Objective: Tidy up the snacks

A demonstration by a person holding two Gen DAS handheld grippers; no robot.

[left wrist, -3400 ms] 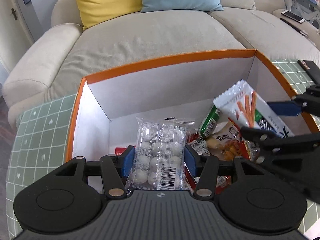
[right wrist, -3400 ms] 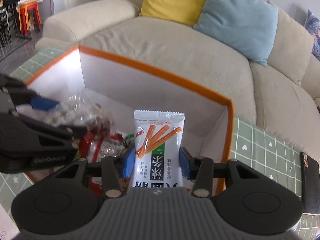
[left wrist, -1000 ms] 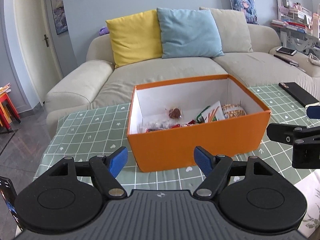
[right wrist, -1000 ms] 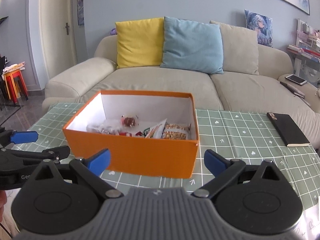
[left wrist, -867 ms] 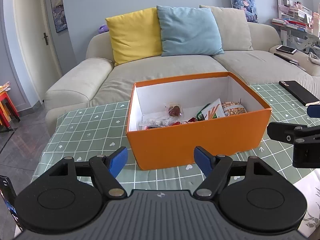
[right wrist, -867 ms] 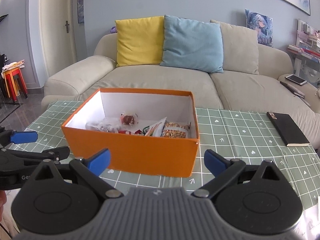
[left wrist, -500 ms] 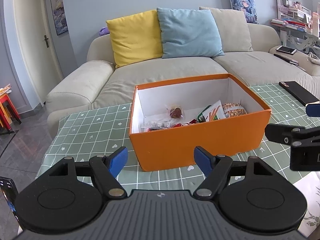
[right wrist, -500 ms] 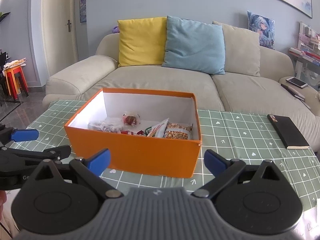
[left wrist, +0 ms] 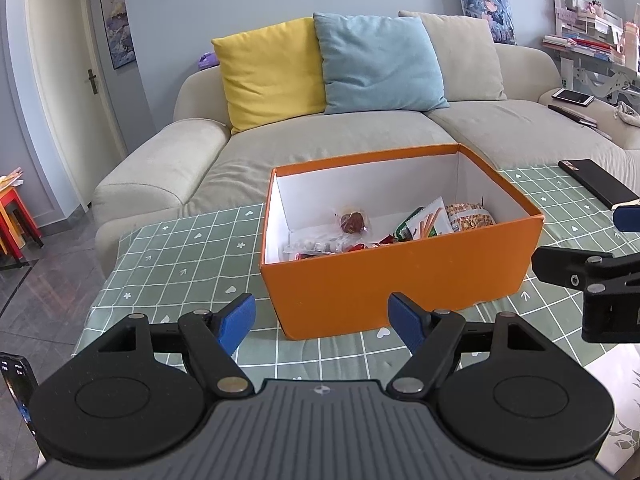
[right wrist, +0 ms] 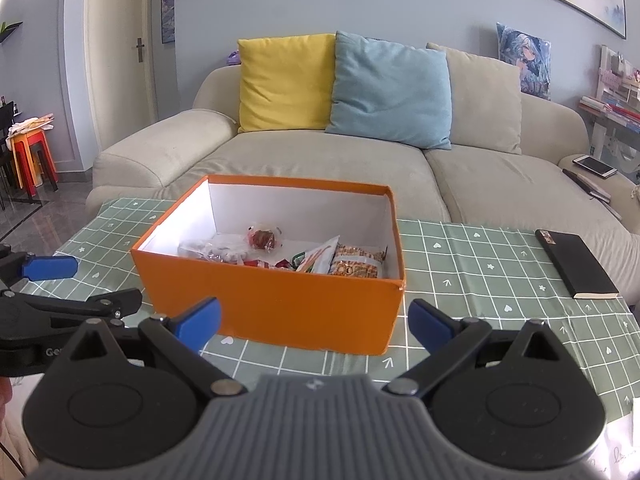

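Both tongs hang wide apart and empty — the left gripper [left wrist: 322, 320] and right gripper [right wrist: 314, 322] just short of the orange cardboard box [right wrist: 280, 312], which holds the crinkly snack packets [right wrist: 320, 260]. Packing looks finished; next, only a check for strays on the table.

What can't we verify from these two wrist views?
- Lower snack packets: left wrist view, hidden behind the orange box near wall.
- Packet labels: right wrist view, too small to read.
- Black book: left wrist view, cut off by the right tool.
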